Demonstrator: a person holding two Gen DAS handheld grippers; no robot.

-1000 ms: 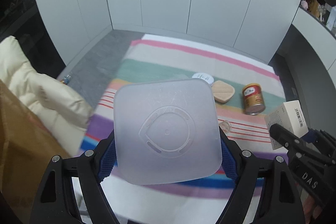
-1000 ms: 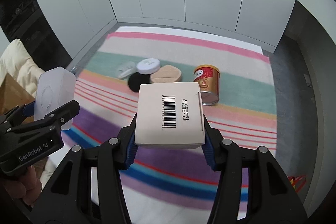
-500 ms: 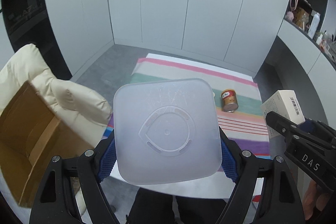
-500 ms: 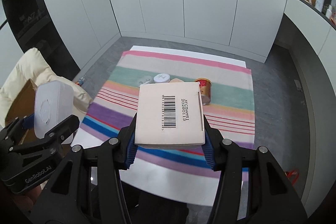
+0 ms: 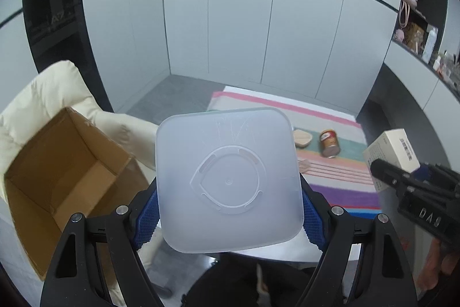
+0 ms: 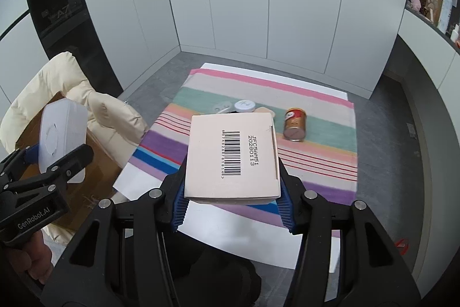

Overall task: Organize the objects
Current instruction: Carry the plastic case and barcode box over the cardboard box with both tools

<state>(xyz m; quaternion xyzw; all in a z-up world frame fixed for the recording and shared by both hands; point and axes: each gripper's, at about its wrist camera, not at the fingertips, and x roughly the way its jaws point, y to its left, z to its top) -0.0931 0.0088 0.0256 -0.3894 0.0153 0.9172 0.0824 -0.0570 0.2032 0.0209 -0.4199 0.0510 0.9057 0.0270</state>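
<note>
flanking striped cloth [image 6: 316,131]: cardboard box [image 5: 57,171]; can [image 6: 294,124]

Translucent container [image 5: 228,186] hides mat centre; cardboard box [image 5: 57,174] cut by edge.

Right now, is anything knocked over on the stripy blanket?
Yes. The gold can lies on its side on the striped blanket, its end facing the camera, so it could roll. The other small things near it lie flat.

A frosted white container [image 5: 228,180], a cream box [image 6: 232,156] with black barcode, and a pink-green-purple striped cloth [image 6: 316,131].
</note>
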